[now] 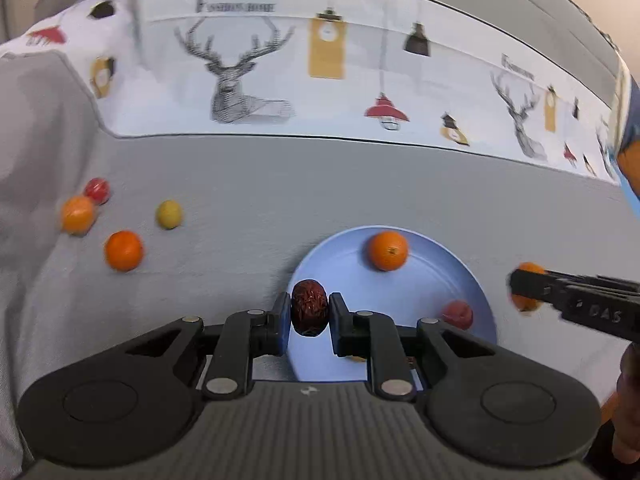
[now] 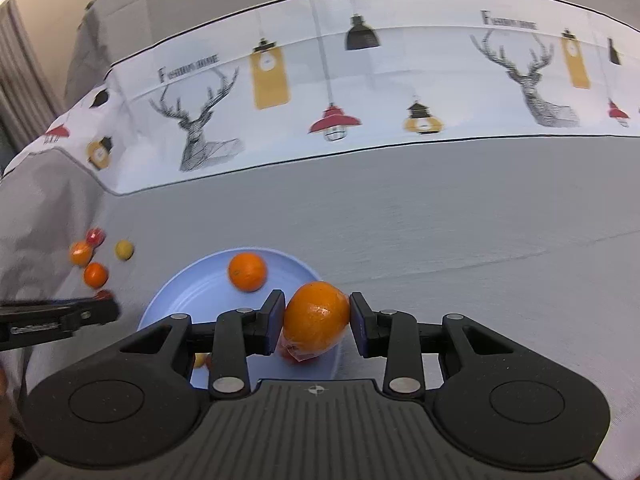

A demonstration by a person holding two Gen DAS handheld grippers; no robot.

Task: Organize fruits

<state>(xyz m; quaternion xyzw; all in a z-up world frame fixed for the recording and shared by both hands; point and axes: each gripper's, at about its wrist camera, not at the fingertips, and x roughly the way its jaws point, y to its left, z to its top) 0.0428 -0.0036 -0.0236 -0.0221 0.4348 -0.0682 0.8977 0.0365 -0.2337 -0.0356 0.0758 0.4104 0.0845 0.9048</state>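
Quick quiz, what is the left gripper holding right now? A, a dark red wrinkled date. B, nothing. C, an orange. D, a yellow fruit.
A: in the left wrist view the left gripper pinches a dark red wrinkled date between its fingers, at the edge of the blue plate.

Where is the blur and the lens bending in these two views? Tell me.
Left wrist view: loose fruits at left and the right tool smeared; held date sharp. Right wrist view: tablecloth band bows upward from fisheye; held orange shows soft glare.
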